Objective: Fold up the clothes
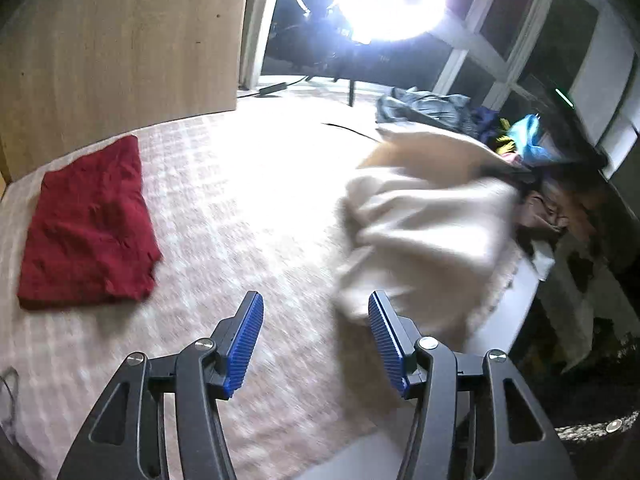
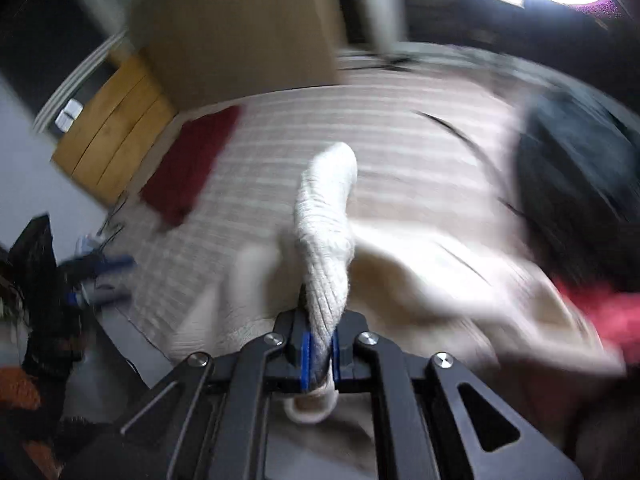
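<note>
From the left wrist camera, the left gripper (image 1: 316, 312) has its black arms and ribbed blue pads (image 1: 246, 344) spread wide, with nothing between them. It hangs above a bed covered in a pale checked spread (image 1: 240, 208). Just beyond its right-hand pad, a crumpled cream knitted garment (image 1: 424, 232) lies in a heap near the right edge of the bed, blurred; whether the pad touches it cannot be told. On the far left of the spread, well apart from the cream heap, a dark red garment folded into a flat rectangle (image 1: 90, 228) rests near a light wooden headboard (image 1: 120, 40). Behind the cream garment is a pile of loose clothes in blue, grey and other colours (image 1: 448, 112) at the back right of the bed. A very bright round lamp (image 1: 394, 0) glares above, washing out the middle of the spread.

From the right wrist camera, the right gripper (image 2: 319, 354) is nearly closed, clamped on a ribbed cuff or sleeve end of the cream knitted garment (image 2: 326, 232); the fabric rises in a tube above the pads and the rest trails blurred to the right over the checked spread (image 2: 360, 128). The folded red garment (image 2: 188, 168) shows at the left, beside the headboard (image 2: 240, 32). A dark, blurred mass of cloth (image 2: 576, 184) sits at the right.
</note>
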Tool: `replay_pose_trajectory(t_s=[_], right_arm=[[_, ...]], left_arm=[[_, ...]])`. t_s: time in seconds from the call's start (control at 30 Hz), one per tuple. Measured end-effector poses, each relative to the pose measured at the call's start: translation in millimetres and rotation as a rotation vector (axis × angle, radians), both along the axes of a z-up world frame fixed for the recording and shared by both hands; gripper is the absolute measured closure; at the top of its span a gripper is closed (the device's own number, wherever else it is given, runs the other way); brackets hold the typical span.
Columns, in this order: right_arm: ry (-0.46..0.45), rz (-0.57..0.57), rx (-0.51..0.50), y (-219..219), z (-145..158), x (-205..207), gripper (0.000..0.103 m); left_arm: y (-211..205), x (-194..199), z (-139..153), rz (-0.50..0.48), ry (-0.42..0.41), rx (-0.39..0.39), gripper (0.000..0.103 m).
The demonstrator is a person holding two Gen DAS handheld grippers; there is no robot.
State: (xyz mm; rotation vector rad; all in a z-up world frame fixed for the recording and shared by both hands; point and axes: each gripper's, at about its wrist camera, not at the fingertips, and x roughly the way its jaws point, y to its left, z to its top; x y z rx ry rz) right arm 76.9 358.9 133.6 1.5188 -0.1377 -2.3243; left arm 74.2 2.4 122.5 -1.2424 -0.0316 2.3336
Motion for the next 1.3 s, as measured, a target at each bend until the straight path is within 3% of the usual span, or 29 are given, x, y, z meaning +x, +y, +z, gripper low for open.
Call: replay_pose_trajectory(t_s=[0.13,0.33,0.5,0.6,0.7,0.83,1.0,1.1,1.2,1.27,1.3], right_arm=[[-0.049,-0.225,0.078,91.0,-14.7,55.4,0.096],[-0.055,-0.487,0.217,183.2,-25.4,114.0,0.096],[-0.013,-0.633,0.310,235.2,-24.9,142.7,0.097],[0.020,-0.728,0.280,272.4,-14.1,153.4,0.097],[0.037,-0.686,0.266,276.4,-10.5,148.8,0.096],[0.038,-0.574,0.310,261.7,-16.7,133.5,0.096],[0.021,-0.557,0.255,268.3,-19.0,132.1,0.094],[0.017,-0.532,0.243,265.2,-16.2,135.8,0.090],[0.018,-0.500,0.228,260.9,-13.8,139.5,0.076],[0.036,-0.454,0.218,252.2,-10.9,141.7,0.063],[0.049,-0.435,0.230,247.2,-6.9,142.3,0.062]], left_arm=[[37.9,-45.8,1.9,-0.118,0.004,-0.041,0.050],[157.6,-99.4,-2.6,-0.398,-0.012,-0.043,0.050],[254.0,-109.2,-19.3,-0.586,-0.054,-0.093,0.050],[281.0,-105.4,-24.9,-0.644,-0.047,-0.120,0.050],[307.7,-101.1,-26.3,-0.694,-0.058,-0.121,0.050],[342.6,-83.8,-25.5,-0.786,-0.011,-0.152,0.046],[365.9,-74.5,-38.6,-0.822,0.008,-0.209,0.045],[371.2,-82.3,-50.5,-0.802,-0.046,-0.210,0.069],[363.7,-88.5,-41.7,-0.768,-0.057,-0.173,0.085],[351.9,-89.6,-28.1,-0.749,-0.030,-0.162,0.092],[345.5,-90.6,-21.1,-0.737,-0.017,-0.155,0.092]])
